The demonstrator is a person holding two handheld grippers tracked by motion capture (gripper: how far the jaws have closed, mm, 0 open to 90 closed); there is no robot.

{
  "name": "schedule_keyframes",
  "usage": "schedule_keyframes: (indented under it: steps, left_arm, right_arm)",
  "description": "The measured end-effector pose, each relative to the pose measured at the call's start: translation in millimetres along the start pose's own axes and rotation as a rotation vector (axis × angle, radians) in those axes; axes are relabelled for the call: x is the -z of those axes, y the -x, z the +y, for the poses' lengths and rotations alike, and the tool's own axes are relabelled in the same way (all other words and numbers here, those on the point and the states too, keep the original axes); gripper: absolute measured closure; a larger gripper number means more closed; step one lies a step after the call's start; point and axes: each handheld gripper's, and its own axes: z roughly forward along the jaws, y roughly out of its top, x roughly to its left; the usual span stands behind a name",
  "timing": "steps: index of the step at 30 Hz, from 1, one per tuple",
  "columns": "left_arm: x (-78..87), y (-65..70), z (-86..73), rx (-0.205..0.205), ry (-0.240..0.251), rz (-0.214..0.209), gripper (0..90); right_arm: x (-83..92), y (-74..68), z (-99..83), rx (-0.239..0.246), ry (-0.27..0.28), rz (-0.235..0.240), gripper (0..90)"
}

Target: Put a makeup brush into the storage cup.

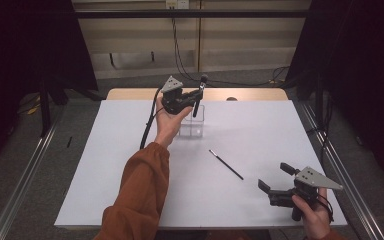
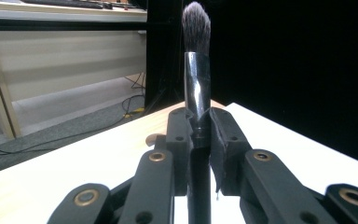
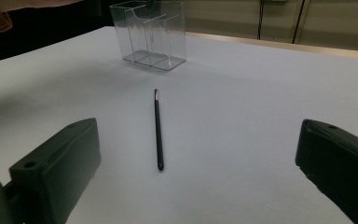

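My left gripper [image 1: 198,93] is shut on a black makeup brush [image 1: 199,95] and holds it upright, bristles up, just above the clear plastic organiser box [image 1: 194,125] at the far middle of the table. In the left gripper view the brush [image 2: 197,84] is pinched between the pads at its shiny ferrule, and its dark bristle tip stands high. A thin black pencil-like brush [image 1: 226,164] lies flat on the white table, right of centre. My right gripper [image 1: 276,177] rests near the front right edge, open and with nothing between its jaws. In the right gripper view the thin brush [image 3: 157,129] lies between its jaws, farther off.
The clear box [image 3: 150,33] has several compartments and stands on the white table top [image 1: 130,190]. A wooden strip [image 1: 130,93] runs along the far edge. Metal rails and grey floor flank the table, with cables at the back.
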Motion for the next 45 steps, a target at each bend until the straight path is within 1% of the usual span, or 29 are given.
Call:
schedule_keyframes:
  steps: [2, 3, 4, 5, 11, 13, 19, 21, 23, 24, 27, 29, 33, 34, 42, 45]
  left_arm:
    - [-1.3, 0.8, -1.1, -0.017, -0.019, -0.004, 78.9]
    - [-1.6, 0.9, -1.9, -0.024, -0.019, 0.001, 78.9]
    - [-1.7, 0.1, -2.9, -0.017, -0.019, -0.003, 78.9]
    - [-2.9, -1.4, -5.2, -0.022, -0.028, 0.005, 78.9]
    - [-4.1, -3.8, -10.0, -0.006, -0.022, 0.006, 78.9]
    - [-4.9, -4.0, -11.5, -0.011, -0.031, 0.005, 78.9]
    - [-5.9, -4.5, -15.5, -0.007, -0.038, 0.001, 78.9]
    - [-6.3, -4.0, -16.5, -0.012, -0.042, 0.006, 78.8]
    - [-7.1, -3.6, -17.6, -0.01, -0.046, 0.003, 78.9]
    - [-7.3, -3.2, -18.7, -0.017, -0.051, 0.004, 78.9]
    - [-7.3, -3.8, -20.6, -0.017, -0.053, 0.008, 78.9]
    - [-7.3, -4.9, -23.6, -0.008, -0.058, 0.008, 78.9]
    - [-6.4, -7.3, -28.7, -0.005, -0.065, 0.015, 78.9]
    - [-6.3, -7.3, -29.6, 0.003, -0.066, 0.014, 78.9]
    - [-6.2, -6.9, -32.0, -0.009, -0.083, 0.012, 78.8]
    - [-5.2, -5.2, -32.1, -0.024, -0.093, 0.012, 78.8]
  right_arm:
    - [0.1, -0.2, -0.1, -0.002, 0.0, -0.001, 0.0]
    - [-0.2, -0.1, -0.1, -0.004, -0.002, 0.0, 0.0]
    - [-0.3, -0.1, -0.1, -0.003, -0.002, -0.001, 0.0]
    - [-0.1, -0.3, 0.0, -0.003, -0.001, 0.0, 0.0]
    - [0.3, -0.3, -0.2, -0.002, -0.001, 0.001, 0.0]
    - [0.1, 0.0, -0.3, -0.003, 0.0, -0.001, 0.0]
    - [-0.2, -0.2, -0.3, -0.001, -0.003, 0.0, 0.0]
    - [-0.5, -0.3, -0.3, 0.0, -0.004, 0.001, 0.0]
    - [-0.4, -1.0, -0.3, 0.003, -0.004, 0.003, 0.0]
    - [-0.6, -0.9, -0.3, 0.002, -0.005, 0.004, 0.0]
    - [-0.1, -0.8, -0.2, 0.001, -0.003, 0.002, 0.0]
    - [0.2, -0.8, -0.2, 0.003, -0.003, 0.002, 0.0]
    - [-0.1, -0.9, -0.4, 0.006, -0.005, 0.004, 0.0]
    - [-0.3, -1.0, -0.3, 0.004, -0.006, 0.003, 0.0]
    - [0.1, -1.1, -0.3, 0.006, -0.006, 0.004, 0.0]
    - [0.2, -1.3, -0.3, 0.006, -0.006, 0.004, 0.0]
